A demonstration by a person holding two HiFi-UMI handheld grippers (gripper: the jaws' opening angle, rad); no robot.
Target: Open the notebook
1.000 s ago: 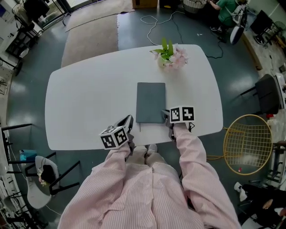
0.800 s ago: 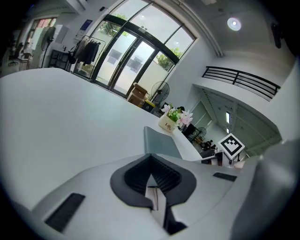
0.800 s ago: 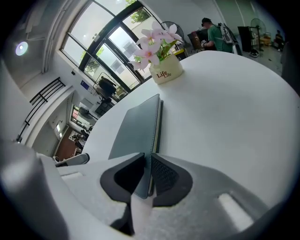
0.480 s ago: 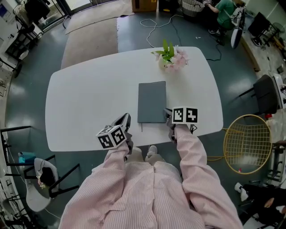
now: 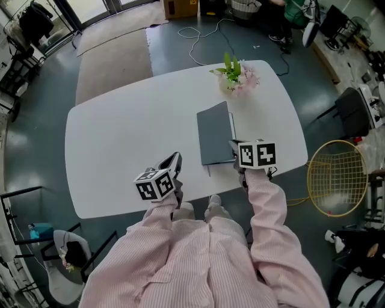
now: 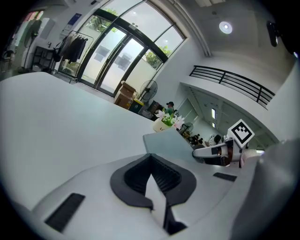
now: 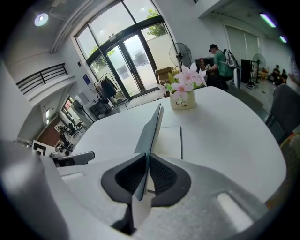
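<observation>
Notebook point(image 5: 215, 133) lies on the white table point(image 5: 120, 138), near its front edge and just short of the flower pot point(image 5: 236, 79). Right tongs point(image 7: 144, 176) pinch the grey cover point(image 7: 151, 126), which is raised off the pages point(image 7: 169, 140). Left tongs point(image 6: 151, 161) are closed on nothing, left of the notebook and apart from it.

Grey-covered rectangular notebook point(image 5: 215, 133): lifted cover screens most of the white pages in the head view; near right corner lost under the right gripper point(image 5: 234, 147), whose jaws are mostly hidden by its marker cube there.
Small white flower vase point(image 7: 183, 100): print too small to read.
Person in green top point(image 5: 295, 8): cut by the top edge.
Brown cardboard box point(image 5: 180, 7): cut likewise.
</observation>
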